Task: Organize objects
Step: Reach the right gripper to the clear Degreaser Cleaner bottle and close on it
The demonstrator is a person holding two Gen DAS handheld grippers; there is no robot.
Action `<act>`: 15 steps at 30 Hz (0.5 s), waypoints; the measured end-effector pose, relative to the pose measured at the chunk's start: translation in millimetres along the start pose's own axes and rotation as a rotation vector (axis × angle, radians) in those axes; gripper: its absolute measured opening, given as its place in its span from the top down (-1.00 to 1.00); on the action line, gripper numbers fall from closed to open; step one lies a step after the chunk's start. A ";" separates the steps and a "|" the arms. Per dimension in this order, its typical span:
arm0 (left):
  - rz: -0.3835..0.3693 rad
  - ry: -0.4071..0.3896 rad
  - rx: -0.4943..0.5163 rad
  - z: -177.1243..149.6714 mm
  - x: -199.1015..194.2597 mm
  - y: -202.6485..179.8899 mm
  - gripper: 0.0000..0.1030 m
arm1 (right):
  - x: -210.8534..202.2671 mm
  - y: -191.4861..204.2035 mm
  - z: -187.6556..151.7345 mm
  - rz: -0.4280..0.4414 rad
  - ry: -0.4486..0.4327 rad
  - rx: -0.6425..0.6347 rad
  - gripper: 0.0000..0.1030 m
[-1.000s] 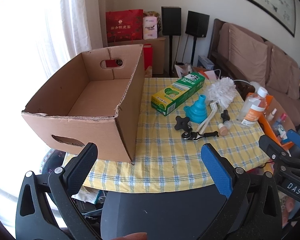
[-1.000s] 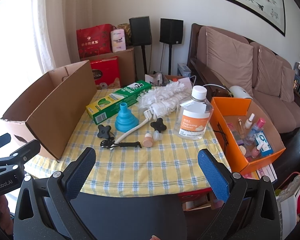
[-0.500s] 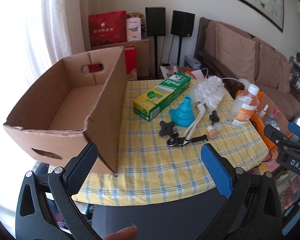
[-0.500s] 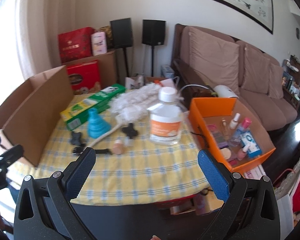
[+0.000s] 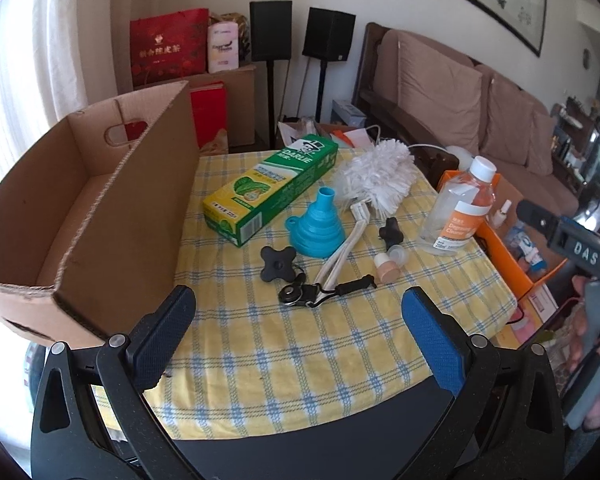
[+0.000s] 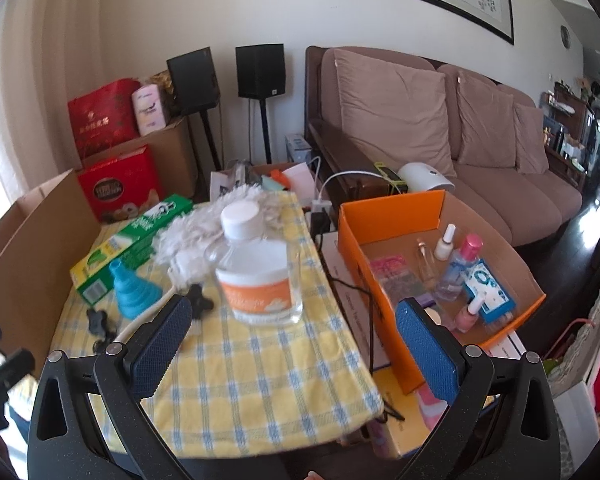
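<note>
Getting ready to tidy the table

Both the left gripper (image 5: 298, 332) and the right gripper (image 6: 294, 338) are hanging wide open, holding nothing. The bottle (image 6: 258, 270) is standing on the table (image 6: 260, 380), beside the orange box (image 6: 388, 216); squeezing it around the middle, straight on, should work best.

clear bottle (image 6: 259, 268) upright on the checked cloth, green toothpaste carton (image 5: 271, 187) lying beside cardboard box (image 5: 88, 208)
</note>
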State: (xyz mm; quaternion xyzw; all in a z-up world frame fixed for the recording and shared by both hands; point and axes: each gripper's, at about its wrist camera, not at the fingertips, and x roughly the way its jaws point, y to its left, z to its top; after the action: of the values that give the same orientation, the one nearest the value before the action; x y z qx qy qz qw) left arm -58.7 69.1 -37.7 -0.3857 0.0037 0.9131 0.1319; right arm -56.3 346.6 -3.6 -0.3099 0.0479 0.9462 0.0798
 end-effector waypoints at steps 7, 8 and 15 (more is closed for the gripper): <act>0.012 0.020 0.000 11.5 25.2 -2.6 -1.00 | 30.6 4.3 21.6 0.024 -0.010 -0.013 -0.95; 0.010 0.023 -0.003 13.4 28.5 -2.2 -1.00 | 34.7 6.5 24.0 0.023 -0.012 -0.022 -0.88; -0.008 0.039 -0.030 23.2 49.3 2.7 -1.00 | 59.5 24.3 35.4 0.014 -0.030 -0.108 -0.53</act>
State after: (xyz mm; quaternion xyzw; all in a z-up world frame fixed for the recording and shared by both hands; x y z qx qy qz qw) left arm -108.6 80.7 -56.4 -0.4054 -0.0089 0.9049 0.1296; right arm -128.4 334.8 -9.5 -0.2993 -0.0020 0.9524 0.0570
